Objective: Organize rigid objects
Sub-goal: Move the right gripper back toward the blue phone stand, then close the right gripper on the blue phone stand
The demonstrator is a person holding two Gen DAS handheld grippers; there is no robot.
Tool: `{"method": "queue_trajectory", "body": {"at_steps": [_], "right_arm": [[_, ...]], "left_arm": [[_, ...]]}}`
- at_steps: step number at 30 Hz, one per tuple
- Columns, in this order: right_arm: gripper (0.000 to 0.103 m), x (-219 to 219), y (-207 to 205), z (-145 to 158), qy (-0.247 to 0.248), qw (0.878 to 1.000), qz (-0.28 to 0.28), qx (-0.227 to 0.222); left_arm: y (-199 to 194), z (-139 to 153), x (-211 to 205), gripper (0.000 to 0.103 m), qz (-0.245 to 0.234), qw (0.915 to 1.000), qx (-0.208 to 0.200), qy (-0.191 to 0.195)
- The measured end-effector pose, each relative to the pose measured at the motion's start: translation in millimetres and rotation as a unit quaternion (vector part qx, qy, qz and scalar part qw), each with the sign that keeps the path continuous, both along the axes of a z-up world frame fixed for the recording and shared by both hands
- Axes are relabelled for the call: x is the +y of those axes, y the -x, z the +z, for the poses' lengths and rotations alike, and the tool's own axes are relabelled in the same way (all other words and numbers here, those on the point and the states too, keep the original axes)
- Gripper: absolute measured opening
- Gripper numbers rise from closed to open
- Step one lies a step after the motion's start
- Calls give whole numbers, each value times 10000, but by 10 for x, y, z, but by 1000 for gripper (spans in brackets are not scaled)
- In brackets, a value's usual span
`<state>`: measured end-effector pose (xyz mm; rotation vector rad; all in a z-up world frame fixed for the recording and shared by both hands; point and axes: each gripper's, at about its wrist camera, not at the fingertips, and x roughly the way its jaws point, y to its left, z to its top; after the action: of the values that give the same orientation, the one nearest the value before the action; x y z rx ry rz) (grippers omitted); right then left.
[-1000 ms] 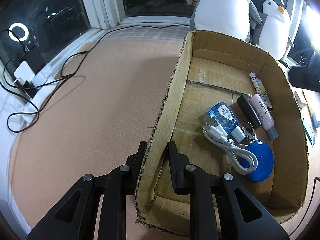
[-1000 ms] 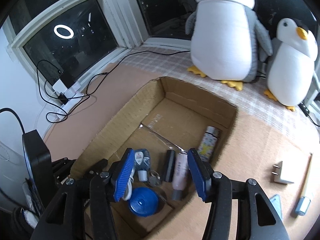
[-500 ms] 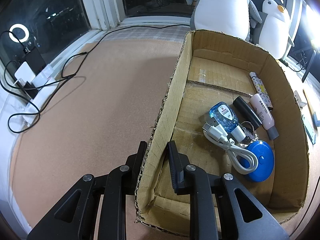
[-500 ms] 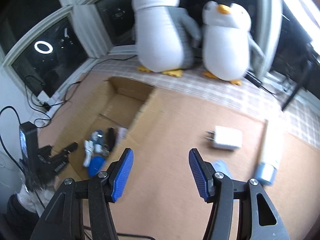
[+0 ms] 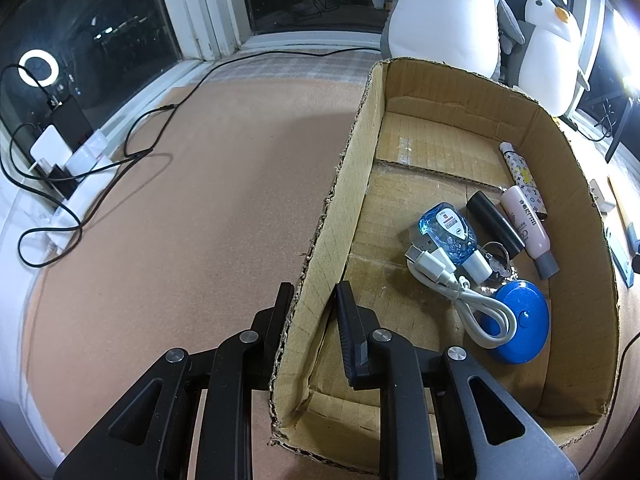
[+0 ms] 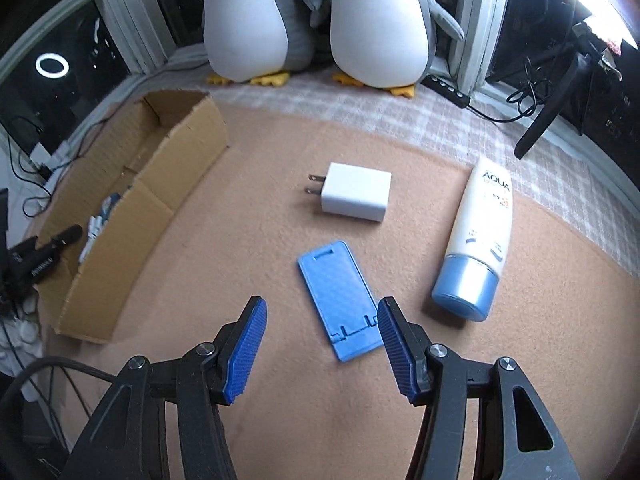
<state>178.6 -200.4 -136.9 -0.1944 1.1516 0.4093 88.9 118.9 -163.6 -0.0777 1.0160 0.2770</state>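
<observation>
The left gripper [image 5: 310, 304] pinches the box [image 5: 576, 184] wall near a corner, one finger outside, one inside. In the box lie a blue disc [image 5: 520, 328], white cable [image 5: 456, 288], blue bottle [image 5: 450, 230] and tubes. The right gripper [image 6: 320, 344] hangs open and empty above the mat [image 6: 240, 240], over a blue stand [image 6: 340, 300]; a white charger [image 6: 356, 191] and sunscreen tube [image 6: 478, 236] lie just beyond.

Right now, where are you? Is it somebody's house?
Probably a room in a home, at night. Two plush penguins sit by dark windows, and a cardboard box rests on a pinkish-tan mat with a charger and a sunscreen tube.
</observation>
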Motion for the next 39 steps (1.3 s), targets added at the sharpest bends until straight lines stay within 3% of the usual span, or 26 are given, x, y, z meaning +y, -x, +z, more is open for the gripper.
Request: {"method": "queue_trajectory", "body": {"at_steps": [15,20,22,26,39], "right_arm": [[54,155,-153,-271,603,9970,432,215],[53,143,-188,-290,522,9973,418,292],[51,139,-190,-287,509,9975,402,294],[35,136,-174,-264,482,9976,397,297],[33,168,-2,-155,497,9987,144,-25]], "left_arm": [[-3,0,6,20,1,10000,8,-3],[-7,0,-1,20,1,10000,8,-7],[-8,1,-2,20,2,10000,8,-9],[-8,1,0,20,4,10000,8,-11],[-7,-3,4,20,2,10000,8,-14]]}}
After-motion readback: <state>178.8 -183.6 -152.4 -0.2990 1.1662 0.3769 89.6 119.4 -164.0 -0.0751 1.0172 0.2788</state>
